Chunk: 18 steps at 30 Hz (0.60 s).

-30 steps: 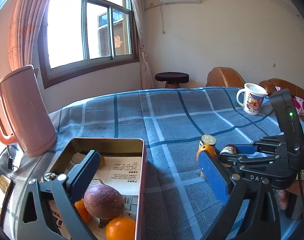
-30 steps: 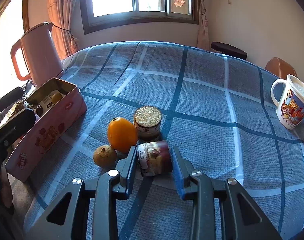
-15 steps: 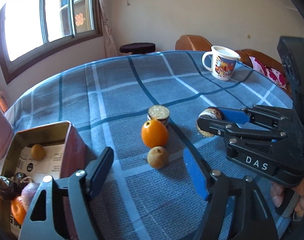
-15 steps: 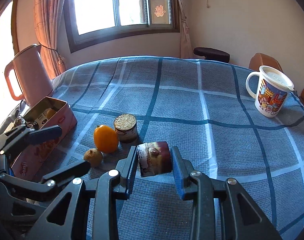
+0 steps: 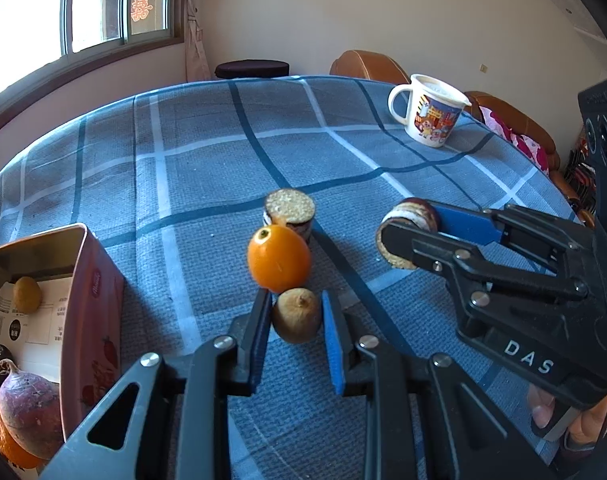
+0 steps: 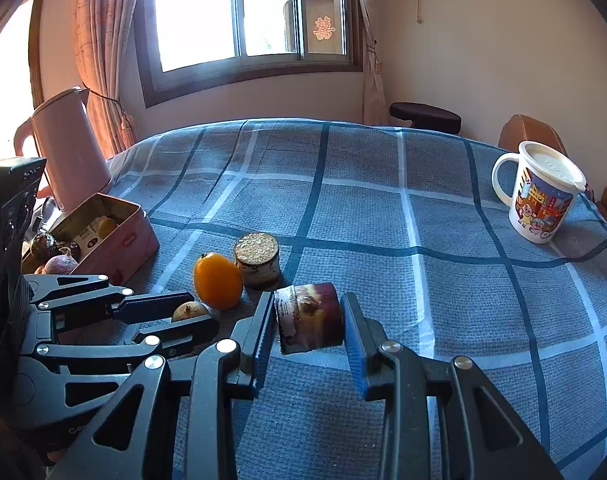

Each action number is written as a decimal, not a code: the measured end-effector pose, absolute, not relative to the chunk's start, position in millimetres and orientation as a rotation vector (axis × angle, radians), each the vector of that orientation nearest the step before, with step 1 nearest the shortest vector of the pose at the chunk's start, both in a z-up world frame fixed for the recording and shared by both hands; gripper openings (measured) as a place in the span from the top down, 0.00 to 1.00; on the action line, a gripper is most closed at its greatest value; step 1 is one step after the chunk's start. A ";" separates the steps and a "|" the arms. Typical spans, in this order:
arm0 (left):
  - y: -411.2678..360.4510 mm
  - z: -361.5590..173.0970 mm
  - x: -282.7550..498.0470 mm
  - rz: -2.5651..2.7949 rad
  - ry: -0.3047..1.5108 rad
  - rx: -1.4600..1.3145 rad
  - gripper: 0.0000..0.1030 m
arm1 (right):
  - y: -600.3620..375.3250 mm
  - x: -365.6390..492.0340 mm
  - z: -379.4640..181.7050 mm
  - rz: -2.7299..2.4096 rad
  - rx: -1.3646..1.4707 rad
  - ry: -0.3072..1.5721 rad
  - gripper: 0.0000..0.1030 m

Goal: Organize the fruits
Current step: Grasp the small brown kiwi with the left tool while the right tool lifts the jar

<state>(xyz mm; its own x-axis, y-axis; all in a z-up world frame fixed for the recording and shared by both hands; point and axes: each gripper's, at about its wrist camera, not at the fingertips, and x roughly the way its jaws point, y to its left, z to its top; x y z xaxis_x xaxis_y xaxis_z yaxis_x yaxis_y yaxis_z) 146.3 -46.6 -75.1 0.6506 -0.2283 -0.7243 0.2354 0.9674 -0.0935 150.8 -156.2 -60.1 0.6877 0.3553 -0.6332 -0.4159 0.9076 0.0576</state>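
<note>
Left wrist: small, brownish, wrinkled fruit [image 5: 296, 315]

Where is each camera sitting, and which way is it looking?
Left wrist: on the left gripper, facing down its fingers at the small brown fruit they pinch; right gripper and fingertips of a hand show.
Right wrist: on the right gripper, facing the sideways jar it clamps; left gripper shows.
Shared: orange fruit, upright jar, mug, pink tin.

Both wrist views share the tablecloth [image 5: 207, 184]
</note>
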 end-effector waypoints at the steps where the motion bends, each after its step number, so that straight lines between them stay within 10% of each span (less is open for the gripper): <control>1: -45.7 -73.0 144.9 -0.262 0.807 0.008 0.74 | -155.9 150.5 -60.1 0.434 -0.095 0.688 0.66; 18: -40.5 -54.0 125.0 -0.209 0.648 0.017 0.74 | -151.7 134.2 -50.1 0.473 -0.122 0.592 0.66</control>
